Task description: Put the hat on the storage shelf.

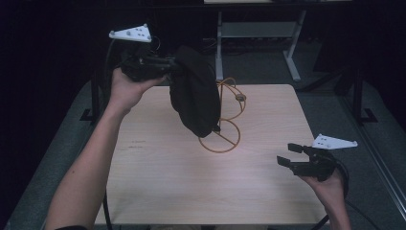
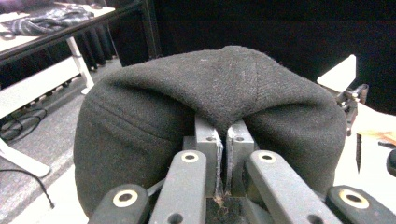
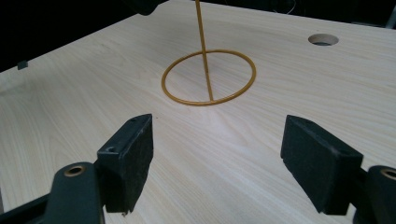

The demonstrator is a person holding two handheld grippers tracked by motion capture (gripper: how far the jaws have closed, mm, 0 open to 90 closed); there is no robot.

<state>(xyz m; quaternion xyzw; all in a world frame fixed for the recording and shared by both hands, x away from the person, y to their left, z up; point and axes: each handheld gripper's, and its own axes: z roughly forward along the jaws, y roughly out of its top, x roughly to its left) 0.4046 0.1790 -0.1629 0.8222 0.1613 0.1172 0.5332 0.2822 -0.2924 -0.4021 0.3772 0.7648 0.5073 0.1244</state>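
One soft black knit beanie (image 1: pixel 194 93) pinched in closed left gripper (image 1: pixel 165 64), held above yellow wire stand (image 1: pixel 221 136); right gripper (image 1: pixel 291 154) open, idle. Likely hanging step: lower onto stand top.

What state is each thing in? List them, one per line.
Black felt hat: pinched at its edge, hanging in the air beside the stand.
Yellow wire hat stand: upright on the table, bare.
Left tool: shut on the hat.
Right tool: open, holding nothing, above the light wooden table.

Black hat (image 1: pixel 194 93) hides stand's (image 1: pixel 225 129) top.
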